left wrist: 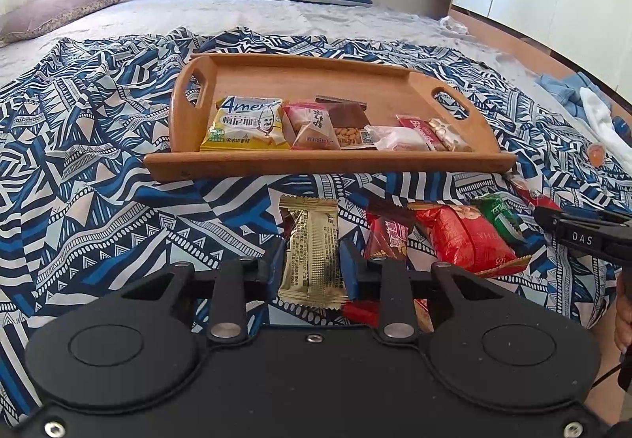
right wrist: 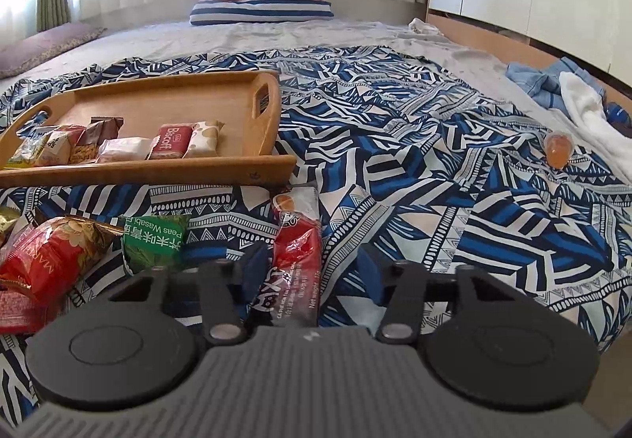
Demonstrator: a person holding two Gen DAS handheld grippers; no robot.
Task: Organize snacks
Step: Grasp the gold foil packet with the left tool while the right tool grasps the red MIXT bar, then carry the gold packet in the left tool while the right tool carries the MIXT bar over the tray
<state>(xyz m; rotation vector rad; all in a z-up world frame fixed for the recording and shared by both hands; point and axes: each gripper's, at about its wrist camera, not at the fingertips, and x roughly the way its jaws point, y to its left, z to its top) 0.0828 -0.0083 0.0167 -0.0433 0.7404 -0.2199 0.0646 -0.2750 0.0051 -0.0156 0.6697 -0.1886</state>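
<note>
While the left claw (left wrist: 312, 272) pinches a gold foil snack packet (left wrist: 312, 252) near the wooden tray (left wrist: 328, 163), the half-open right claw (right wrist: 312, 272) straddles a red sachet (right wrist: 296, 252) ungripped; carrying to the tray likely follows.

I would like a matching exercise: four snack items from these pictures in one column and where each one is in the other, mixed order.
Things:
1. gold packet
2. yellow packet
3. orange jelly cup
4. green wasabi peas packet

Places:
A. alone, far right on the blanket
B. left end of the row in the wooden tray
C. between the left gripper's fingers
D. on the blanket, beside the big red bag

Pairs: 1-C, 2-B, 3-A, 4-D
</note>
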